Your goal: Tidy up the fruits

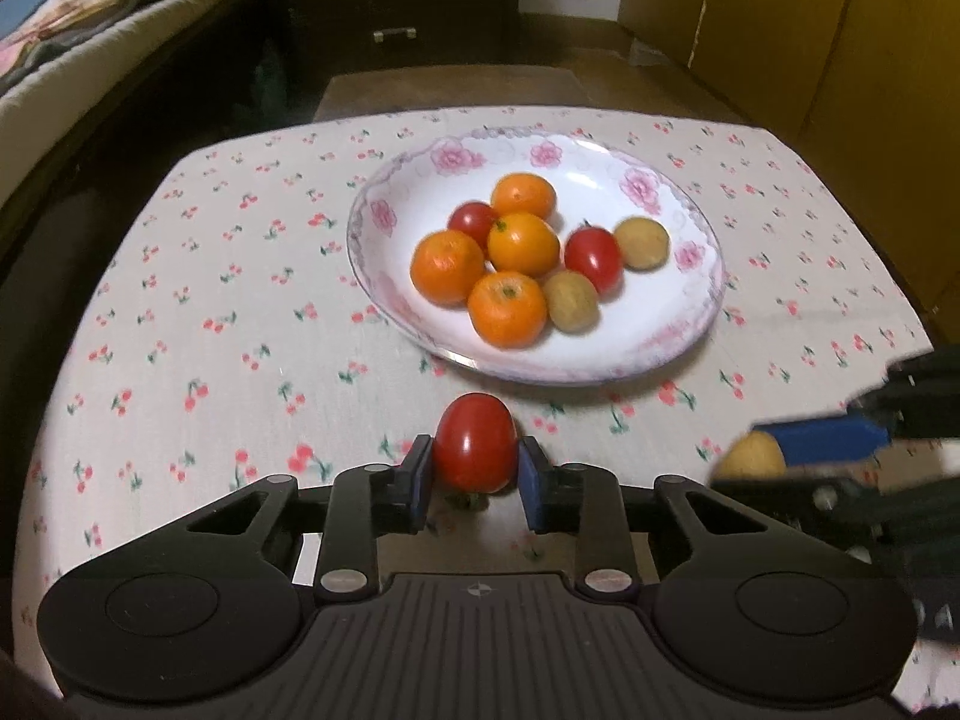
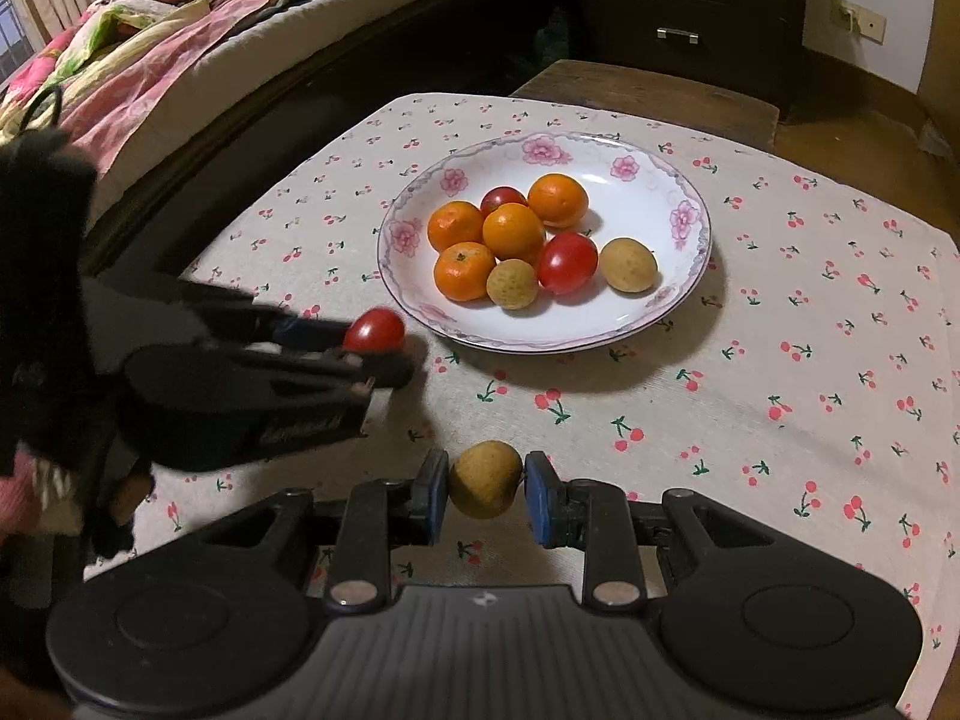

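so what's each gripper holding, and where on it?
Left gripper: red tomato, fingers on its sides. Right gripper: yellow-brown fruit, also by its sides.

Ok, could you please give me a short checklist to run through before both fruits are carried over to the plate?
1. Left hand-held gripper closed on the red tomato: ok, both pads touch its sides.
2. Right hand-held gripper closed on the yellow-brown fruit: ok.
3. Free room in the plate: ok, bare white area on its near and right side.
4. Path to the plate over the tablecloth: ok, nothing lies between.
5. The two grippers clear of each other: ok, apart though close.
6. Tomato lifted off the cloth: cannot tell.
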`<action>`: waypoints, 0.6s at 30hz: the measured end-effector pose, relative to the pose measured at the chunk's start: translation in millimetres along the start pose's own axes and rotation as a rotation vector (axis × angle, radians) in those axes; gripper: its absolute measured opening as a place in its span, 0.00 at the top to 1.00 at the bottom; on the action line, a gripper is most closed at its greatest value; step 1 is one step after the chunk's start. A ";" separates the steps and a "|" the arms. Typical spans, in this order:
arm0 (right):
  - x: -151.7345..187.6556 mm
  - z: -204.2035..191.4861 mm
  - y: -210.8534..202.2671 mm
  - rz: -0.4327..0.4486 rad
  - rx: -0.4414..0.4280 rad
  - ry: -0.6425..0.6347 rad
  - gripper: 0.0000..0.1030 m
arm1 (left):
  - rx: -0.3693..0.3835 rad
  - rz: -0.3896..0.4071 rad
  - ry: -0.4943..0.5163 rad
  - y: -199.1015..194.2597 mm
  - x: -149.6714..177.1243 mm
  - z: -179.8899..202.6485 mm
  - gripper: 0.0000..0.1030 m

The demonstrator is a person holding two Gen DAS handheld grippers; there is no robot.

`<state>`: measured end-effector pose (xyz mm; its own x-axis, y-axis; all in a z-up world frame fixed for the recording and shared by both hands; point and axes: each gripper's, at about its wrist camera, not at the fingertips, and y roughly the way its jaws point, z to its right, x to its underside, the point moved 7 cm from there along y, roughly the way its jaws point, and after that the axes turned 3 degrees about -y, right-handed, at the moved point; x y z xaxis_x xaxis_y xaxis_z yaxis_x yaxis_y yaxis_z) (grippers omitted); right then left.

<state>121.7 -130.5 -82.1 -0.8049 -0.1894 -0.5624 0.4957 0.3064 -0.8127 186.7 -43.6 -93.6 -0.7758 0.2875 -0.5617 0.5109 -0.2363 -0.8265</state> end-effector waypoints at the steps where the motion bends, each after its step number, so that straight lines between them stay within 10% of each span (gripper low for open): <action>1: 0.0 0.2 -1.0 0.002 0.001 0.000 0.73 | -0.001 -0.004 0.002 -1.5 2.0 0.9 0.64; 18: 4.0 2.5 2.1 -0.015 0.016 0.004 0.73 | 0.023 -0.017 -0.012 -19.2 16.2 18.5 0.63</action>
<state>120.4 -132.9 -86.4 -0.8135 -0.1900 -0.5496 0.4889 0.2883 -0.8233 157.4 -51.6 -86.2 -0.7891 0.2802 -0.5467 0.4887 -0.2527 -0.8350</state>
